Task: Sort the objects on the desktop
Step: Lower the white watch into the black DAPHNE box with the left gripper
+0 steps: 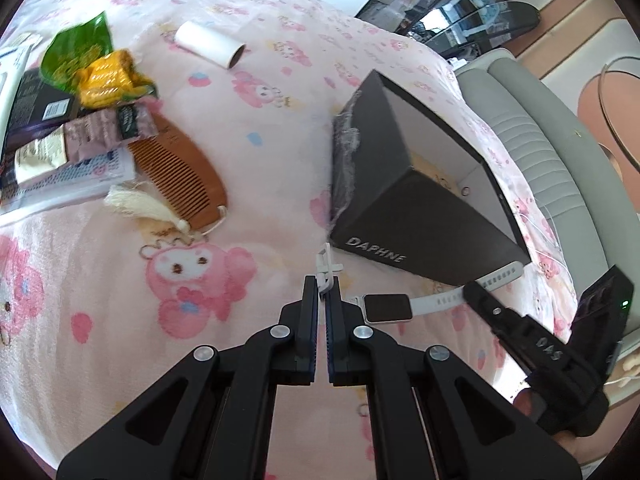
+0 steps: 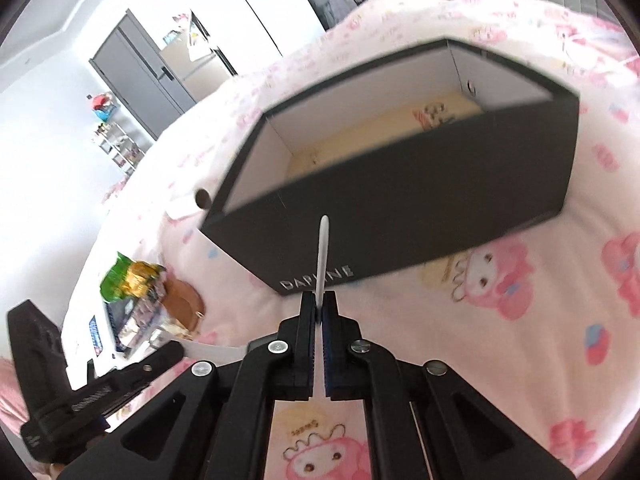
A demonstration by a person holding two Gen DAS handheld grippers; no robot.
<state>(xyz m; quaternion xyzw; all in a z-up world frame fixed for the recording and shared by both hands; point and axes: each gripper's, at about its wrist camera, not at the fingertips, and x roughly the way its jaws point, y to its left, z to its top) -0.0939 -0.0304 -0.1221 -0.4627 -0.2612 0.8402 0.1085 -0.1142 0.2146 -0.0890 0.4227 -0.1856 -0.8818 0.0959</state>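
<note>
A smartwatch with a dark square face [image 1: 387,309] and a white strap hangs between my two grippers, just above the pink cartoon blanket. My left gripper [image 1: 322,286] is shut on the strap's buckle end [image 1: 328,266]. My right gripper [image 2: 321,304] is shut on the other strap end [image 2: 323,248], which sticks up edge-on between its fingers. Each gripper also shows in the other's view: the right gripper [image 1: 476,290] and the left gripper [image 2: 176,350]. An open black box [image 1: 400,216] marked DAPHNE [image 2: 400,208] stands directly beyond the watch, with something yellow inside.
At the left lie a wooden comb [image 1: 180,168] with a cream tassel, a white paper roll [image 1: 210,45], green and yellow snack packets [image 1: 96,72] and a pile of booklets and sachets [image 1: 48,140]. A grey padded edge [image 1: 540,140] borders the blanket on the right.
</note>
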